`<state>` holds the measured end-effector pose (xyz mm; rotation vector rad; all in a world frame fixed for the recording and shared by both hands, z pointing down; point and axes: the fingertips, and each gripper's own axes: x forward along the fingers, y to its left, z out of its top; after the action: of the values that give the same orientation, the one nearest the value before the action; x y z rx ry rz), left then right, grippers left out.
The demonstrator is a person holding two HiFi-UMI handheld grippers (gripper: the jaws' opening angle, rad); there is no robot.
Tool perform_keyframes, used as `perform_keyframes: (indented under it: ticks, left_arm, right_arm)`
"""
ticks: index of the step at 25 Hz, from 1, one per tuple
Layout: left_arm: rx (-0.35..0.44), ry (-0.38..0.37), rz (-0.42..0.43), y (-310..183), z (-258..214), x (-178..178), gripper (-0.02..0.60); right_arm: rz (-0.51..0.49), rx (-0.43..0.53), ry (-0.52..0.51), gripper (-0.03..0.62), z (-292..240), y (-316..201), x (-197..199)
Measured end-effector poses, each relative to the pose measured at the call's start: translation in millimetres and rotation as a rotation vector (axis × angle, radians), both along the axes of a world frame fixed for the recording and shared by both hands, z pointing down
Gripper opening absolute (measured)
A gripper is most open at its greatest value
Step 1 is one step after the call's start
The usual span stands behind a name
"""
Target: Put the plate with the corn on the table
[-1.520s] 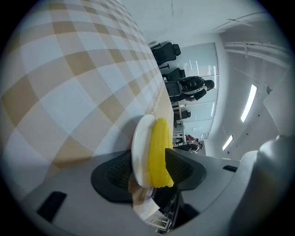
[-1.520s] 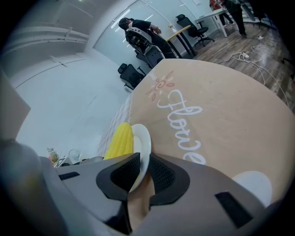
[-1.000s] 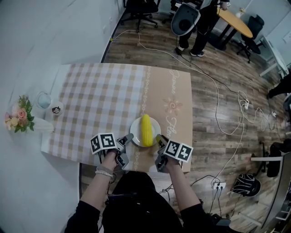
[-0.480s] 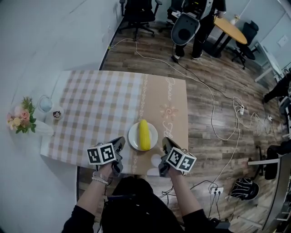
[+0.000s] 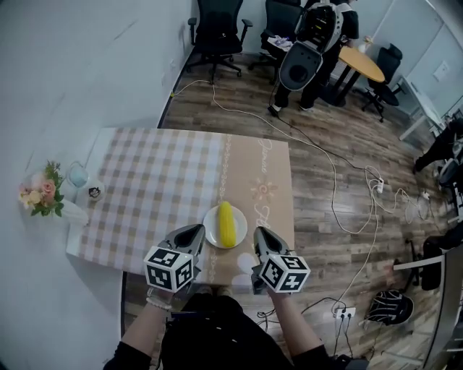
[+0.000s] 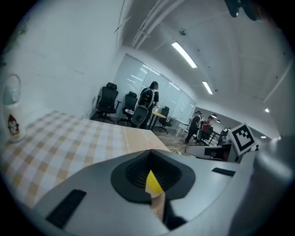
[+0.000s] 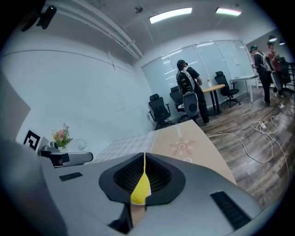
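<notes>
1. The plate lies flat on the table. The yellow corn cob rests along its middle, pointing from the near edge toward the far one.
2. The plate sits on the tan strip of the tablecloth, just right of the line where the checks end. It is near the table's near edge, with its whole rim on the cloth.
3. The left gripper hangs just beside the plate's near left rim and is not touching it. Its jaws are pressed together on nothing. In the left gripper view the corn shows as a yellow sliver through the thin slit between them.
4. The right gripper hangs just beside the near right rim, also apart from the plate. Its jaws are likewise closed and empty, with the same yellow sliver in the slit.
5. Both grippers slant toward the plate, their marker cubes back over the table's near edge, close to the person's body.
6. Beyond the plate the tan strip runs to the far edge, bearing only a printed sun motif.
7. To the left a wide stretch of checked cloth separates the plate from a small cup, a glass and a bunch of flowers, all close to the white wall.
8. The table's right edge is near the plate. Past it lies wooden floor, crossed by a trailing white cable.
9. Well apart at the far end are an office chair and a standing person beside a round wooden table.
</notes>
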<state>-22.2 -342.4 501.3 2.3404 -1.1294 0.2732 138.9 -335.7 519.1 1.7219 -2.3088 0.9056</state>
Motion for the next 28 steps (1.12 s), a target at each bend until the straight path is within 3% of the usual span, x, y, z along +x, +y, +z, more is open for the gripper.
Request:
perform_keyframes:
  ticks: [10,17,28]
  left_arm:
    - [0.233,-0.084,0.037,13.7,-58.1,-1.0,0.012]
    - [0.293,-0.053,0.038,28.4,-85.3,-3.3,0.012]
    - [0.415,-0.119,0.075,38.8,-116.0,-0.8,0.012]
  right_arm:
    - [-0.085,0.158,0.117,0.044,-51.4,10.1,-14.6]
    - [-0.116,0.236,0.109,0.043,-83.6,22.1,-32.0]
    - [-0.124,0.323,0.093,0.043,-126.5,28.3,-31.5]
